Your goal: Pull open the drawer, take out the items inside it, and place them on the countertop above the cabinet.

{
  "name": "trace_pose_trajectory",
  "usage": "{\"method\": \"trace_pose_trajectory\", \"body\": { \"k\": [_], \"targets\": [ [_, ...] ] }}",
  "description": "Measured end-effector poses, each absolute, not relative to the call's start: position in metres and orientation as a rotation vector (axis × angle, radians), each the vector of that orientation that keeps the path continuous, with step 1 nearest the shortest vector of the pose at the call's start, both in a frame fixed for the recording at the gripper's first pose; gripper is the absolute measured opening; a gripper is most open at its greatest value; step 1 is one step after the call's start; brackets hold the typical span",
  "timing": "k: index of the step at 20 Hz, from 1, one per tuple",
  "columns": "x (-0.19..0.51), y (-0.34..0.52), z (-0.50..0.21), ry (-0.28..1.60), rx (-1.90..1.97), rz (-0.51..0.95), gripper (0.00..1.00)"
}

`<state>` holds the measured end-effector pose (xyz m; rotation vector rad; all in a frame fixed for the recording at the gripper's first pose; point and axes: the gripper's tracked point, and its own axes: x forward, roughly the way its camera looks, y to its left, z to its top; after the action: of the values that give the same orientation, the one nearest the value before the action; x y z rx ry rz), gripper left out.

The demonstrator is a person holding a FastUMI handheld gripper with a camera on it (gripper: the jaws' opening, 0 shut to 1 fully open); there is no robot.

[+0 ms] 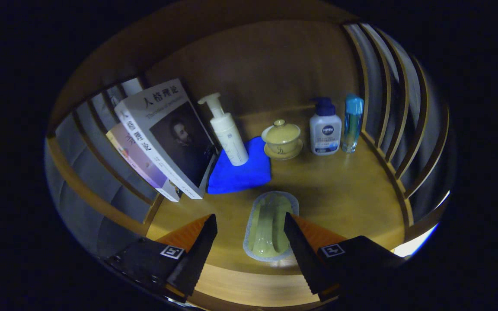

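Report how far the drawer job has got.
Done: a pale packet lies on the wooden countertop, near the blue cloth and lidded cup. In hand: nothing; the tool is open, fingers straddling the packet. Left: cannot tell, as the drawer isn't visible.

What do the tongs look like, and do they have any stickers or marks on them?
The tongs have two wedge-shaped fingers that taper to narrow tips. Each sits on a dark, blocky base, and each base carries a small square black-and-white marker tag, like a little puzzle code. No cables or sleeves can be seen. The fingers stand apart, with a pale packet lying between them.
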<state>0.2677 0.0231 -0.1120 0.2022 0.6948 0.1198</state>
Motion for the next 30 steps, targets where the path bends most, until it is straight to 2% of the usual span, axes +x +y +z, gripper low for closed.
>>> {"method": "trace_pose_trajectory", "body": {
  "k": [7,14,19,25,27,30],
  "targets": [
    [0.222,0.050,-0.062,0.479,0.012,0.161,0.98],
    [0.171,0.069,-0.013,0.219,-0.118,0.140,0.98],
    [0.121,0.086,-0.013,0.070,-0.150,0.115,0.99],
    [0.064,0.065,-0.016,-0.051,-0.095,0.002,0.97],
    [0.038,0.052,-0.027,-0.078,-0.110,-0.046,0.97],
    [0.008,0.056,-0.062,-0.061,-0.124,-0.042,0.97]
  ]
}}
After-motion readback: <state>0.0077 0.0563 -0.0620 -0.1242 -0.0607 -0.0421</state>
